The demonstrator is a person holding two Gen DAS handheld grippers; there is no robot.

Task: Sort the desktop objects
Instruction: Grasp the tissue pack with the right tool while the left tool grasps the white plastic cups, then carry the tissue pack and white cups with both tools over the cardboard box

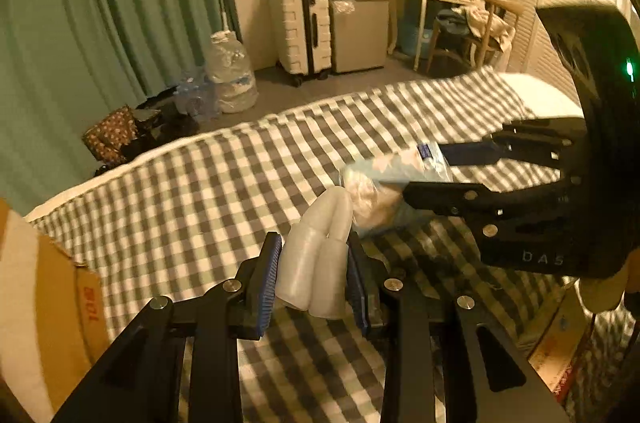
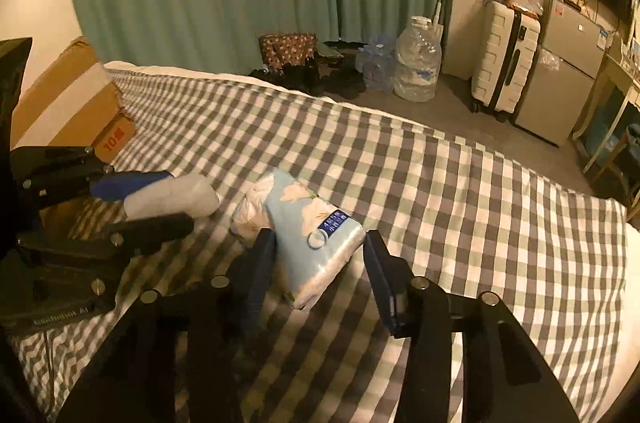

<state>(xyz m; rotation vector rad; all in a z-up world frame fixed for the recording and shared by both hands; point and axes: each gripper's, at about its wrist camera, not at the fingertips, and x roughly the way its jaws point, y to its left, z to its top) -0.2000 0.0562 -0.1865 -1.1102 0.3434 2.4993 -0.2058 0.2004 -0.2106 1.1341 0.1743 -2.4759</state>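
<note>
Right wrist view: right tongs [image 2: 316,275] straddle the tissue pack [image 2: 308,235], spread; squeeze mid-pack. Left tongs [image 1: 312,279] pinch a white bottle [image 1: 316,263].

Your left gripper [image 1: 312,275] is black, its linkage arms pinned with round silver screws, and its fingers [image 1: 267,277] are faced with ribbed blue pads. Your right gripper [image 2: 318,275] matches it: black arms, silver screws, dark blue pads. Its bulky black housing carries pale lettering and a small green light.
</note>
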